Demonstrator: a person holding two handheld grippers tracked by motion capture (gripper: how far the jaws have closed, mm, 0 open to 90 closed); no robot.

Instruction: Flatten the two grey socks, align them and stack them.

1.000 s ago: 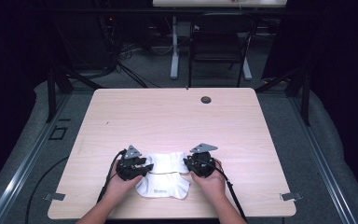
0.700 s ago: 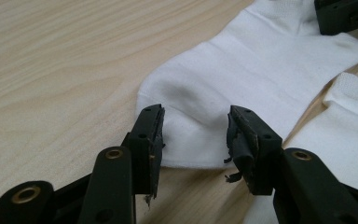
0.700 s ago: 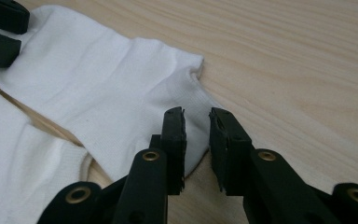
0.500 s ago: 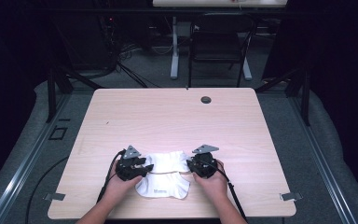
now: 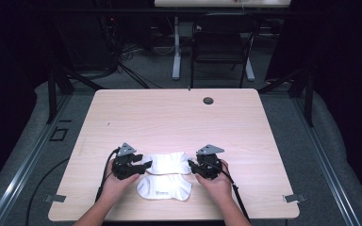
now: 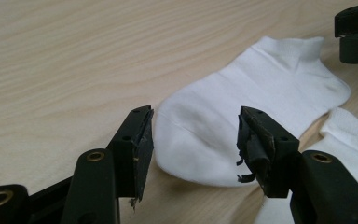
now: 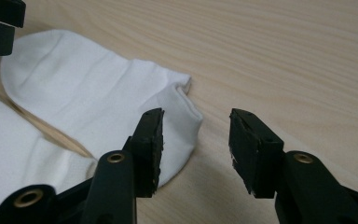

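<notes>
Gaping jaws on both grippers (image 5: 143, 165) (image 5: 192, 166) — just opened; nearer sock (image 5: 165, 187) partly cut off.

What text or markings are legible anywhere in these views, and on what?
Near sock: a small grey mark near its lower edge in the high view, too small and blurred to read.
Far sock: no print visible.
Table: no label or marking readable.
Left gripper and right gripper: no lettering visible.
So nothing can be quoted.
</notes>
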